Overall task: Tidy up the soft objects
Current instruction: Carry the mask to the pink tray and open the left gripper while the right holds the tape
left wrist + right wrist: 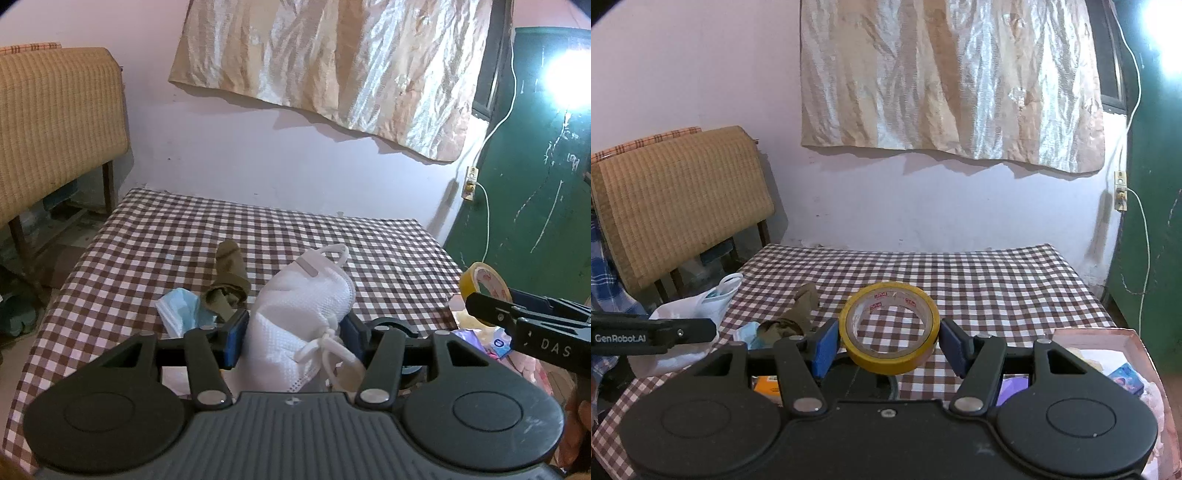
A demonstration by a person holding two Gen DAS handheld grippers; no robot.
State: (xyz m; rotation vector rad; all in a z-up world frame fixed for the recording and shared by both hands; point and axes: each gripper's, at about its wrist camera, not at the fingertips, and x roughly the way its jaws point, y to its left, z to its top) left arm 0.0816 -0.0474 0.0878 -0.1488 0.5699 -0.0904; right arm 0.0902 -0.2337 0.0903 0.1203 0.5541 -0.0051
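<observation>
Your left gripper [293, 332] pinches a white mask [299, 314]: mesh-textured, soft, cupped, with a metal nose strip on top and knotted elastic loops hanging toward the camera. Blue pads press into both of its sides, jaws partly closed around the bulk. The mask sits raised between the fingers, above the checked cloth [155, 236].

Your right gripper [888, 343] clamps a roll of yellow tape [890, 326]: a rigid ring, glossy, with a white core printed in red. The pads bear on opposite sides of the ring, jaws about half spread. The roll tilts with its hole toward the camera, held above the cloth.

The cloth is brown-and-white gingham, flat over the table. On it, just past the left fingertips, lie an olive sock [229, 284], crumpled and limp, and a pleated blue surgical mask [181, 308], touching each other. In the right wrist view both lie left of the tape, near the left pad.

At the right edge of the table sits a pinkish cardboard box [1123, 338] with packets and soft stuff inside; I can't tell what exactly. It sits just right of the right gripper.

Behind hang a wrinkled shiny beige sheet [953, 81] on the wall and a woven straw mat [679, 195] over a chair.
</observation>
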